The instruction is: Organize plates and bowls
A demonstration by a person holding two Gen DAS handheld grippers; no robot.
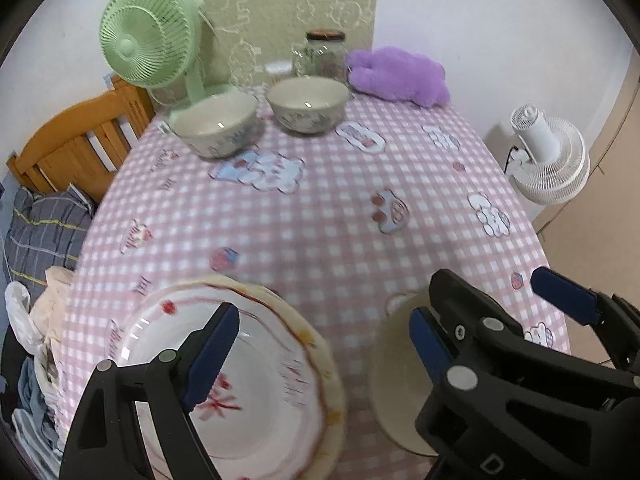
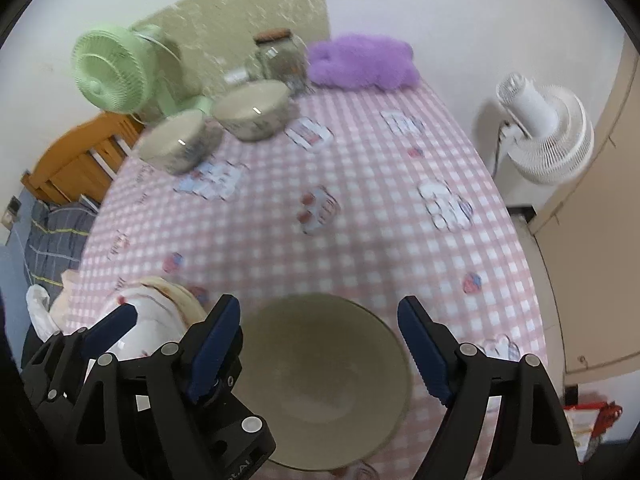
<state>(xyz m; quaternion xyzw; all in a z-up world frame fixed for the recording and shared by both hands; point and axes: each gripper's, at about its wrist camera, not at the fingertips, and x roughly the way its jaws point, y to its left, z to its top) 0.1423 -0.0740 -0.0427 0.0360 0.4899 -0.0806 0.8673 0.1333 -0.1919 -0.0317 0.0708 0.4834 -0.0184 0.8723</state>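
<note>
A white flowered plate lies on a cream plate at the near left of the table; it also shows in the right wrist view. A beige bowl sits near the front edge, seen partly in the left wrist view. Two patterned bowls stand at the far side. My left gripper is open over the plate's right part. My right gripper is open, its fingers on either side of the beige bowl.
A green fan, a glass jar and a purple plush stand at the back of the pink checked tablecloth. A white fan stands right of the table. A wooden bed frame is on the left.
</note>
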